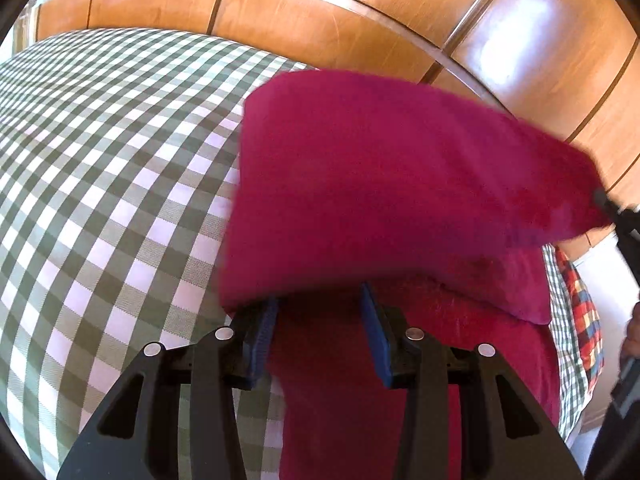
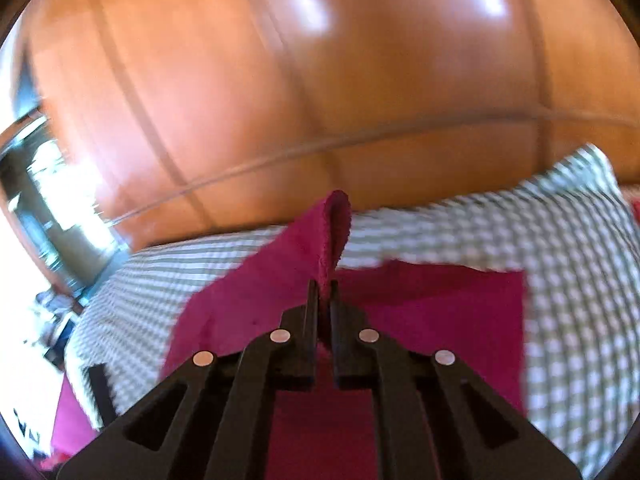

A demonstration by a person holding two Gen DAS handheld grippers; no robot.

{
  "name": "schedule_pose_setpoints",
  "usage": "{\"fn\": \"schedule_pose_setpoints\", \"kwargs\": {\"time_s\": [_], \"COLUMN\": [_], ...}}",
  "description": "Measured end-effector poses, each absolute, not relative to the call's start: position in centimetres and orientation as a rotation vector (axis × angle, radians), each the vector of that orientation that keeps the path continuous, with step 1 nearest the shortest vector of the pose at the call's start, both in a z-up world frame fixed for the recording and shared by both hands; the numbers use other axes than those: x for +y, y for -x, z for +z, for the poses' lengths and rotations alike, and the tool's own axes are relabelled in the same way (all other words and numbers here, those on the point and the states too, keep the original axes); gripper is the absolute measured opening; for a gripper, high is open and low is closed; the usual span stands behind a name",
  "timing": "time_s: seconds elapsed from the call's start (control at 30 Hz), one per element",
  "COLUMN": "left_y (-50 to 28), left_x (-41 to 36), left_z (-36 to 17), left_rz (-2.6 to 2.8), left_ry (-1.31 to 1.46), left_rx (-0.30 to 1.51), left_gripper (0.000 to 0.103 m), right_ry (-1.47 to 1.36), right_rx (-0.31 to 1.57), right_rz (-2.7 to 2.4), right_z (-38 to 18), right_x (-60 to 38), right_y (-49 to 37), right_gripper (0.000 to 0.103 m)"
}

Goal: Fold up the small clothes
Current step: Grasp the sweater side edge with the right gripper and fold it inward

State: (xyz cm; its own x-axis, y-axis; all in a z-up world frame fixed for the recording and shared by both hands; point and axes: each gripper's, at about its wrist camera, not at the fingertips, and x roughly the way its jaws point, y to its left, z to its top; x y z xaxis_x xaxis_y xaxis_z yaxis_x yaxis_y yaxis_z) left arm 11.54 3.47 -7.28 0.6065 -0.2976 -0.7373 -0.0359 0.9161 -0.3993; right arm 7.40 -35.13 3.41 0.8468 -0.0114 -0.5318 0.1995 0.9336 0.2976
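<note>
Left tool (image 1: 320, 320), nearest: blue pads (image 1: 262, 340) spread, the magenta cloth (image 1: 380, 184) lying between and under them; the pads do not visibly press it, and a lifted flap of the cloth hides their tips. Right tool (image 2: 325, 292): fingers pressed together, pinching an edge of the cloth (image 2: 336, 228), which stands up in a narrow fold above the tips. The rest of the cloth lies flat on the bed (image 1: 100, 168), on its green-and-white check cover, near the cover's right edge in the left wrist view. Just beside the cloth, at that edge, a red, blue and yellow plaid fabric (image 1: 580, 300). Beyond the cloth, past the bed, glossy wooden panelling (image 1: 320, 20). Right wrist view is motion-blurred.
</note>
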Motion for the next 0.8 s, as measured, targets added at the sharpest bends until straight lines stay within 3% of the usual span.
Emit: {"fn": "schedule_pose_setpoints", "kwargs": {"time_s": [0.23, 0.53, 0.73, 0.77, 0.8], "left_y": [-10.9, -7.9, -6.7, -6.8, -7.1], "left_x": [1.6, 1.5, 1.4, 1.4, 1.5], "left_z": [-7.1, -4.7, -2.7, -2.6, -2.6], "left_rz": [-0.167, -0.37, -0.447, -0.434, -0.415], "left_ry": [0.277, 0.296, 0.303, 0.302, 0.305], "left_rx": [0.927, 0.904, 0.855, 0.854, 0.854], "left_gripper": [0.041, 0.041, 0.041, 0.041, 0.041], "right_ry": [-0.46, -0.453, -0.448, -0.45, -0.453], "right_rx": [0.743, 0.648, 0.735, 0.726, 0.716], "right_rz": [-0.294, -0.291, -0.304, -0.302, -0.306], "right_z": [-6.3, -3.2, -6.0, -5.8, -5.3], "right_x": [-41.4, -41.7, -42.6, -42.5, -42.5], "right_y": [-6.9, -4.0, -3.0, -2.7, -2.4], "right_gripper": [0.003, 0.003, 0.004, 0.01, 0.026]}}
